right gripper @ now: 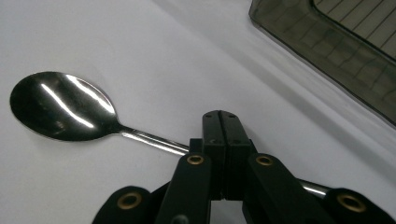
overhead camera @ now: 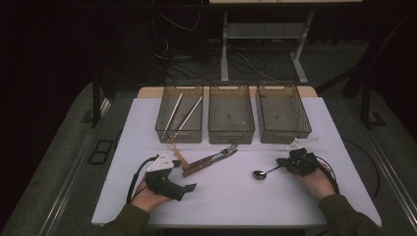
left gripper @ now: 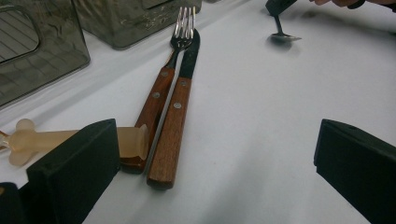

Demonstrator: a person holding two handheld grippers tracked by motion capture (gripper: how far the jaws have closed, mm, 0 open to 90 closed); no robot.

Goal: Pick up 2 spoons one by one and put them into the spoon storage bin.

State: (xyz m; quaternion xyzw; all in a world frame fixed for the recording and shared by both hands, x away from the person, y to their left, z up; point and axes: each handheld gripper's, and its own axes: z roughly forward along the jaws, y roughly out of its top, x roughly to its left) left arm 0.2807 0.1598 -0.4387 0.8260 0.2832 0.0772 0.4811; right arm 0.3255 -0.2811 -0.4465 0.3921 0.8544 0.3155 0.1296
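Observation:
A metal spoon lies on the white table at the right. My right gripper is shut, its jaws pressed together and lying across the spoon's handle, which passes underneath them. A wooden-handled fork and knife lie side by side at the centre. A pale translucent utensil rests beside their handle ends. My left gripper stands open just short of those handles, with nothing between its fingers.
Three smoky see-through bins stand in a row at the back: the left bin holds chopsticks, the middle bin and the right bin look bare. A white strip lies by the right bin.

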